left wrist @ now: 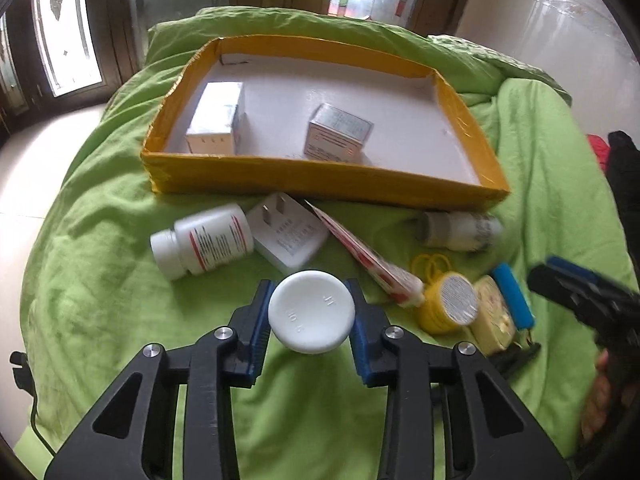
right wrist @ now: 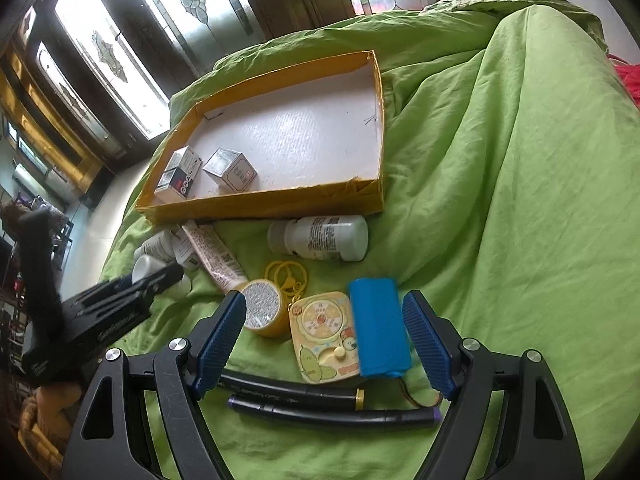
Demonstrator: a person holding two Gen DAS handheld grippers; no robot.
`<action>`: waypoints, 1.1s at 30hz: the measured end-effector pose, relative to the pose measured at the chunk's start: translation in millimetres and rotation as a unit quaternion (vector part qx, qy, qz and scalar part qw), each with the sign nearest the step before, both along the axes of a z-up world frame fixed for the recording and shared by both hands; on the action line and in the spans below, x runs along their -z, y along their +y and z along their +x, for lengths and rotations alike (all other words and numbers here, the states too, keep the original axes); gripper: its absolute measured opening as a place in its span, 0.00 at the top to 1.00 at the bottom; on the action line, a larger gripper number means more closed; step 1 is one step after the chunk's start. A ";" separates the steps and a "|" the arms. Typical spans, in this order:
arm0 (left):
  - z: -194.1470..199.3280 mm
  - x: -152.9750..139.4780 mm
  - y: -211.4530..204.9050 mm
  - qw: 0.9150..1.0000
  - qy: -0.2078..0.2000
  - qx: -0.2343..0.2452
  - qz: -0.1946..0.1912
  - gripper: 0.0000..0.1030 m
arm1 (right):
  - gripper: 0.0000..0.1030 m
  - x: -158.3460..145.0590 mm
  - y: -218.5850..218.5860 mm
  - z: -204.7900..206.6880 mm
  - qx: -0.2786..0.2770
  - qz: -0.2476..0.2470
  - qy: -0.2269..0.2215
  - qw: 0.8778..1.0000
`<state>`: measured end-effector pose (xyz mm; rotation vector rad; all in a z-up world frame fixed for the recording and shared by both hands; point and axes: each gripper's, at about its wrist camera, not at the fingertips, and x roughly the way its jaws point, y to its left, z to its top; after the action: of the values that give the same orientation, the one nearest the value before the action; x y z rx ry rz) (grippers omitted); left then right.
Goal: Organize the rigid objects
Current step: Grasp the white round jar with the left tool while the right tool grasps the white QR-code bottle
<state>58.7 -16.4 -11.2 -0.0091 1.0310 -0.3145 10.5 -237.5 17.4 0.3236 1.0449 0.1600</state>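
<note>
My left gripper (left wrist: 311,312) is shut on a white round-capped bottle (left wrist: 311,311), held above the green cloth in front of the yellow tray (left wrist: 320,184). The tray holds two small boxes (left wrist: 218,120) (left wrist: 339,136). My right gripper (right wrist: 324,340) is open, low over a blue battery pack (right wrist: 378,326), a yellow card toy (right wrist: 326,336) and a yellow round tin (right wrist: 264,312). Two dark markers (right wrist: 332,404) lie under it. A white pill bottle (left wrist: 204,242), a white charger plug (left wrist: 286,234), a tube (left wrist: 372,264) and another white bottle (right wrist: 320,238) lie before the tray.
A green cloth (right wrist: 500,200) covers the surface and rises in a hump on the right. Yellow key rings (right wrist: 286,274) lie beside the tin. Windows and a pale floor (left wrist: 28,168) are behind and left. The left gripper shows in the right wrist view (right wrist: 156,274).
</note>
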 end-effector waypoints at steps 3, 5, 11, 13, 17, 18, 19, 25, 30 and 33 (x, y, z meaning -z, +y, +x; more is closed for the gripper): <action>-5.2 -0.1 -3.3 1.000 0.012 0.010 -0.013 0.68 | 0.26 -0.8 6.2 17.1 -0.009 -0.018 0.014 1.000; -4.2 2.0 -4.4 1.000 0.018 0.011 -0.020 0.68 | 0.26 2.6 10.5 32.9 -0.012 -0.017 0.026 0.999; -0.7 8.3 -4.6 1.000 0.021 0.007 -0.021 0.69 | 0.26 41.4 19.2 78.5 -0.012 -0.029 0.074 0.997; 1.4 9.9 -5.1 1.000 0.020 0.007 -0.019 0.69 | 0.27 48.2 14.3 81.2 0.000 -0.005 0.076 0.997; 4.8 16.5 -7.6 1.000 0.025 0.006 -0.005 0.69 | 0.47 38.4 23.8 72.6 -0.031 -0.018 0.054 0.998; 5.5 17.9 -8.3 1.000 0.025 0.005 -0.001 0.69 | 0.47 38.6 26.3 70.2 -0.038 -0.016 0.057 0.998; 6.3 19.2 -8.4 1.000 0.025 0.003 0.001 0.69 | 0.48 39.8 27.8 68.0 -0.043 -0.007 0.062 0.997; 12.7 22.6 -1.1 1.000 0.024 -0.017 -0.006 0.69 | 0.48 42.3 32.6 55.6 -0.055 0.027 0.080 0.995; 11.8 16.6 6.9 0.999 0.010 -0.032 -0.016 0.70 | 0.48 38.0 30.9 49.3 -0.050 0.032 0.076 0.995; 11.7 15.7 7.4 0.999 0.009 -0.031 -0.020 0.70 | 0.48 36.3 32.1 50.2 -0.044 0.037 0.071 0.996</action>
<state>70.4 -9.0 -26.9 -0.0801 1.0408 -0.2792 60.6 -205.4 -18.9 0.3590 1.1968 0.2588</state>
